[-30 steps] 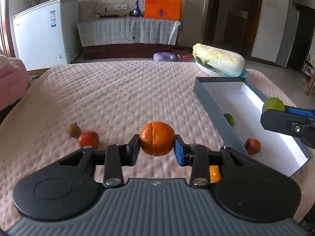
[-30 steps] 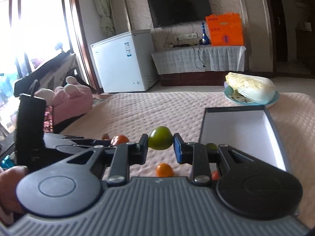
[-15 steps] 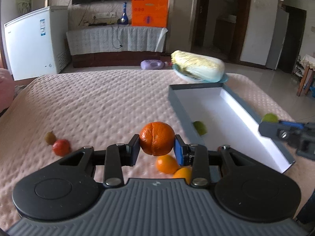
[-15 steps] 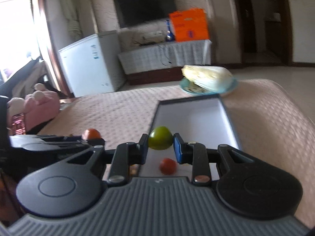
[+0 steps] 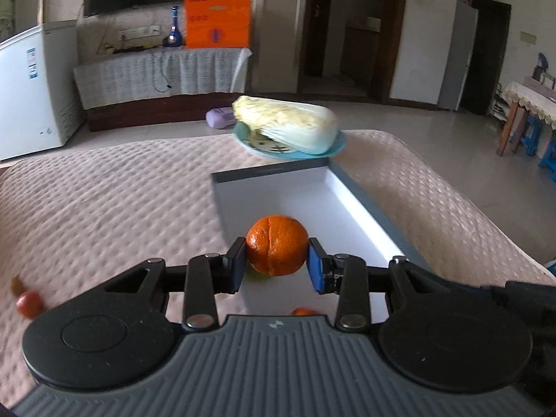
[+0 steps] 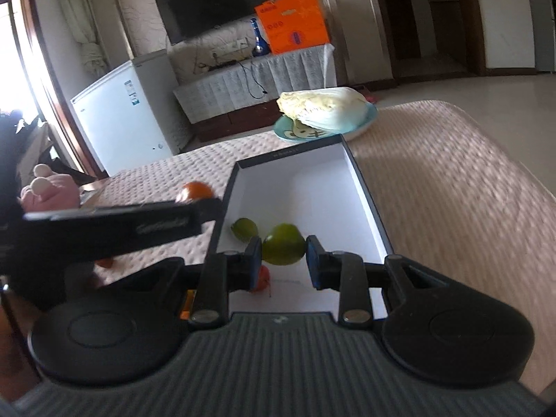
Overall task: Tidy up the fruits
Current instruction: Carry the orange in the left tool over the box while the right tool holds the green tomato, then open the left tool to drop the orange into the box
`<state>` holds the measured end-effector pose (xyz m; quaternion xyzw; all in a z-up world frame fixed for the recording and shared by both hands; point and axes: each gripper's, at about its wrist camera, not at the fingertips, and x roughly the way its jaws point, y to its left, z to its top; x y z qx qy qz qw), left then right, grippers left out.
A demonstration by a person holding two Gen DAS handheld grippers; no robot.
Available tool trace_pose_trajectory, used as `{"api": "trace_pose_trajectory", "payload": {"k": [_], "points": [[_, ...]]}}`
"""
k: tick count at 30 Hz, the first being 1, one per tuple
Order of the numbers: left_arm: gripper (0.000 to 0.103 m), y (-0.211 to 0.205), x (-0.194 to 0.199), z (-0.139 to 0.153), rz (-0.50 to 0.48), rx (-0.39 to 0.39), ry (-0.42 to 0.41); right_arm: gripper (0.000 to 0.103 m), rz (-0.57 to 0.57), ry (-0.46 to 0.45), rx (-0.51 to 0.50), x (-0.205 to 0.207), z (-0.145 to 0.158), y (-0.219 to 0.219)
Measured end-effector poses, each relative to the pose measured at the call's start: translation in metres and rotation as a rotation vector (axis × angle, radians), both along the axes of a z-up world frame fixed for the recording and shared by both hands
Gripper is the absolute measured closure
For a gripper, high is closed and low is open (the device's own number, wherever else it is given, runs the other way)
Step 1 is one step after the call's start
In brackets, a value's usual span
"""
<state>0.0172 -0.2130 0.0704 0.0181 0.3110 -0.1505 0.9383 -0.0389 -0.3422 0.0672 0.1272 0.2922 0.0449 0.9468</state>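
Left wrist view: red fruit (image 5: 29, 304) sat on the pink bedspread (image 5: 104, 191) far left; left gripper (image 5: 277, 266) clamped an orange (image 5: 277, 245) over the box (image 5: 361, 187). Right wrist view: right gripper (image 6: 283, 260) pinched a green fruit (image 6: 283, 248) above the box, beside a second green fruit (image 6: 244, 229) inside.

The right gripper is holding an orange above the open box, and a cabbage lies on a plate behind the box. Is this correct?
Not quite. In the right wrist view, the right gripper holds a green fruit, not an orange, above the open box. The cabbage does lie on the plate behind the box.
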Motion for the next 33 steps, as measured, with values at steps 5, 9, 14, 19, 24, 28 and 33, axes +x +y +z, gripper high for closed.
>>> {"api": "trace_pose_trajectory", "payload": {"k": [5, 9, 14, 19, 24, 28, 33], "points": [[0.061, -0.026, 0.019, -0.009, -0.016, 0.016, 0.020, 0.073, -0.008, 0.020, -0.007, 0.003, -0.002, -0.002], [0.060, -0.043, 0.031, -0.016, -0.034, 0.031, 0.025, 0.073, -0.008, 0.031, -0.008, 0.005, -0.003, -0.003], [0.059, -0.051, 0.039, -0.023, -0.055, 0.027, 0.031, 0.073, -0.020, 0.051, 0.002, 0.006, -0.007, -0.006], [0.047, -0.051, 0.038, -0.025, -0.059, 0.040, 0.015, 0.073, -0.022, 0.054, 0.012, 0.007, -0.008, -0.006], [0.040, -0.049, 0.033, -0.018, -0.058, 0.045, -0.009, 0.073, -0.020, 0.049, 0.020, 0.009, -0.008, -0.006], [0.040, -0.043, 0.022, -0.009, -0.050, 0.053, -0.040, 0.073, -0.019, 0.046, 0.016, 0.009, -0.008, -0.004], [0.040, -0.022, -0.004, 0.008, -0.049, 0.030, -0.075, 0.073, -0.028, 0.026, 0.029, 0.009, -0.006, -0.006]]}}
